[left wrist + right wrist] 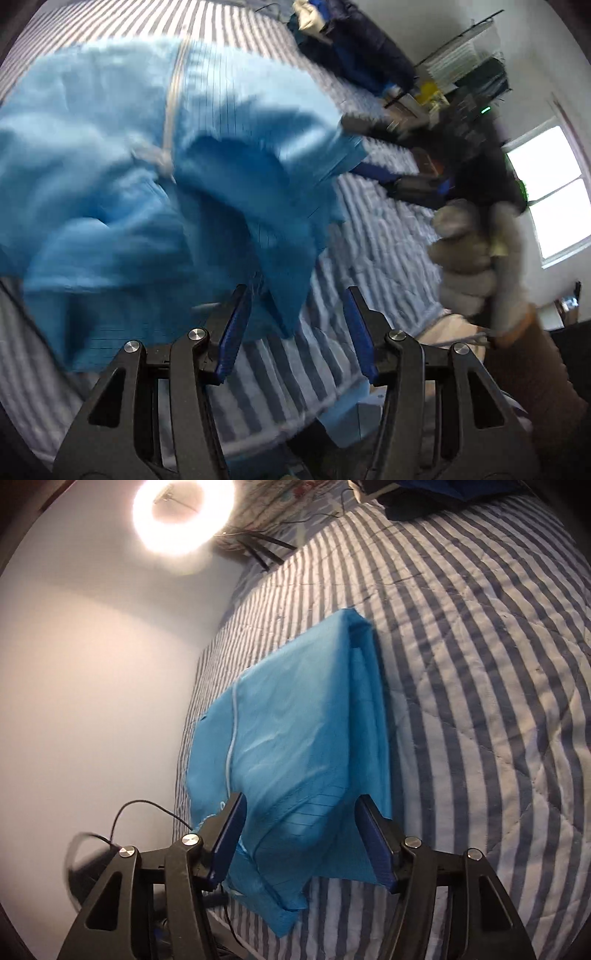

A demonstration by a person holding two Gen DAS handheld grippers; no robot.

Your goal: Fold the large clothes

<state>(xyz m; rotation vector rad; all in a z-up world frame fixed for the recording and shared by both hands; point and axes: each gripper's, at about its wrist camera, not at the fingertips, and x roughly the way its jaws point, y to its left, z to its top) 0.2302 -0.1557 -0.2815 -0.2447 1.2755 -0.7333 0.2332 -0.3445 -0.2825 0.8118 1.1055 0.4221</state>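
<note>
Left gripper gapes at lower frame; right gripper gapes too, gloved hand gripping mid-right.

From my left wrist view I get heavy motion blur — the blue garment smears and its edges ghost. A window on the right is blown out white, giving cool daylight. My right wrist view is sharper; a ring light flares at the top, bleeding glare onto the pale wall. The striped quilt bows toward the rim — fisheye bending — and both corners vignette dark.
</note>
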